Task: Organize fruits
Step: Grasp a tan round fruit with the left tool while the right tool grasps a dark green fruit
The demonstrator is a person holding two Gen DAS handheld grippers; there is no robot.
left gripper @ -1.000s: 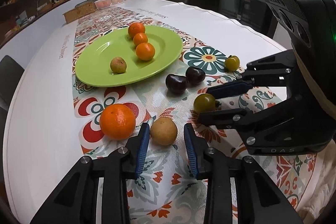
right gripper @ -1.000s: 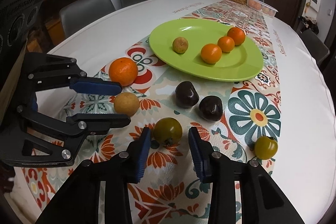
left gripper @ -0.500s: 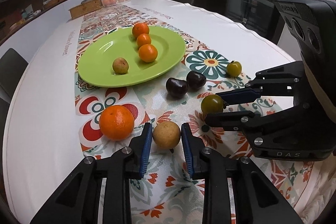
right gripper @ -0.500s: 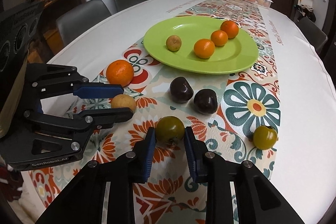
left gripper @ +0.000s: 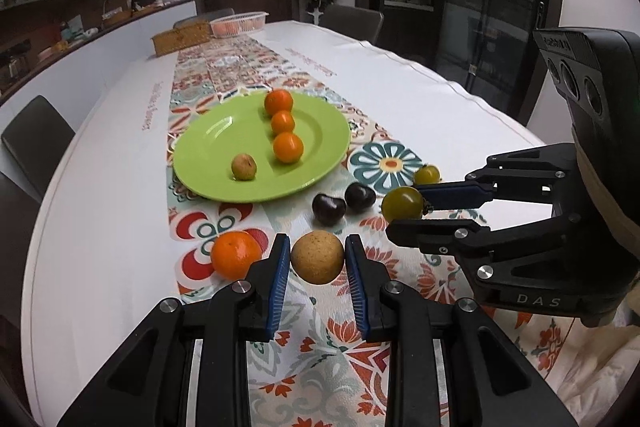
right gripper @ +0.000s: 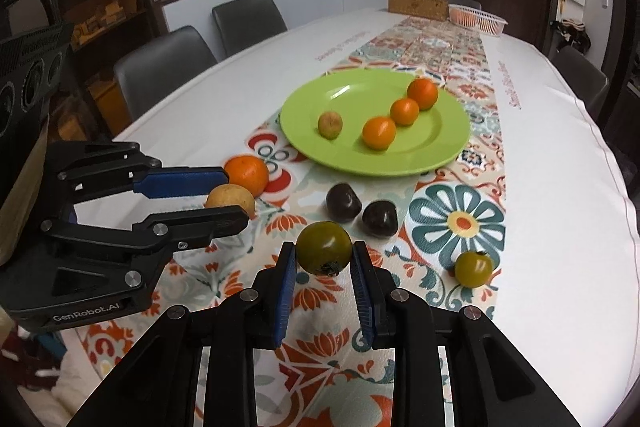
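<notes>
My left gripper (left gripper: 317, 269) is shut on a tan round fruit (left gripper: 317, 257) and holds it a little above the patterned table runner (left gripper: 320, 367). My right gripper (right gripper: 323, 267) is shut on a green tomato (right gripper: 323, 247), also lifted. A green plate (left gripper: 208, 155) beyond holds three small oranges (left gripper: 287, 147) and a small tan fruit (left gripper: 243, 167). A large orange (left gripper: 235, 254) lies left of my left gripper. Two dark plums (left gripper: 329, 209) and a second green tomato (right gripper: 473, 269) lie on the runner.
A long table with a white cloth (left gripper: 100, 227) carries the runner. A wicker box (left gripper: 182, 39) and a white basket (left gripper: 239, 23) stand at its far end. Grey chairs (right gripper: 164, 67) line the sides.
Both grippers closed on their fruits, the left on the tan fruit and the right on the green tomato, then lifted them slightly off the runner.
</notes>
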